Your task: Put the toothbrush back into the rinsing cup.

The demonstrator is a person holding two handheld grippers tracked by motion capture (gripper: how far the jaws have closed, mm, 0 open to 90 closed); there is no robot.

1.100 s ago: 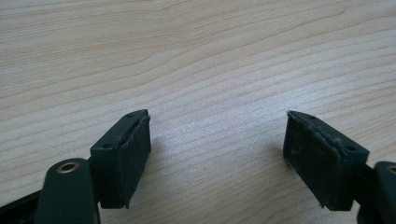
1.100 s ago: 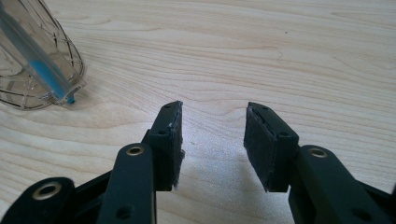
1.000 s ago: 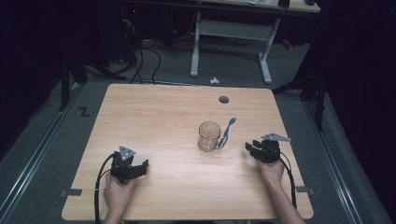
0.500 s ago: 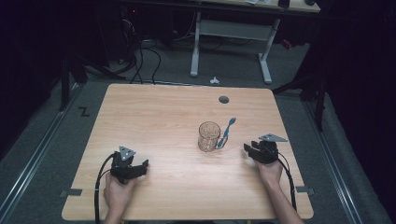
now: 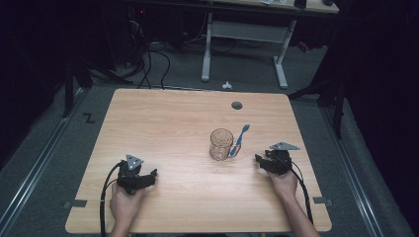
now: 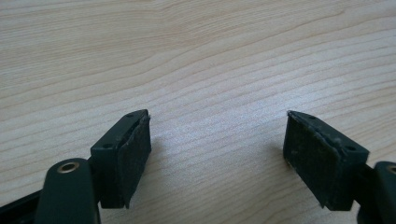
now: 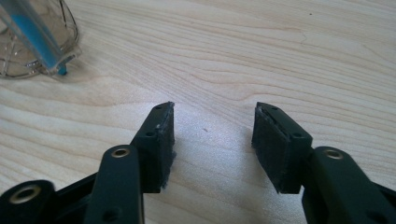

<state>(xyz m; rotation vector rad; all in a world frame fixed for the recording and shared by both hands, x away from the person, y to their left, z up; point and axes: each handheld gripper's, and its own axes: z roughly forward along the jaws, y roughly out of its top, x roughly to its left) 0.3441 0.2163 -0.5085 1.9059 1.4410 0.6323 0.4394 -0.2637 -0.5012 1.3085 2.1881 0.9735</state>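
The wooden counter (image 5: 163, 123) is lying mostly bare, which is leaving both hands free room to work — the only things on it are sitting right of centre. There a clear patterned glass (image 5: 221, 144) is standing upright, and a blue toothbrush (image 5: 239, 139) is leaning against its right side, head up and away from the person, foot resting on the wood just beside the glass base. That lean looks like a set-up for picking the brush and dropping it into the glass, I would judge.

The right gripper (image 5: 260, 160) is sitting nearest these two, low over the counter and aimed left toward the toothbrush foot, near it but not touching. In the right gripper view the glass (image 7: 28, 42) and the brush handle (image 7: 39, 39) are showing at upper left, off the line between the fingers (image 7: 161, 144), which are parted moderately and grasping nothing.

The left gripper (image 5: 148, 176) is resting well apart at the near left edge — its fingers (image 6: 133, 156) are spread wide over bare wood, released and empty.
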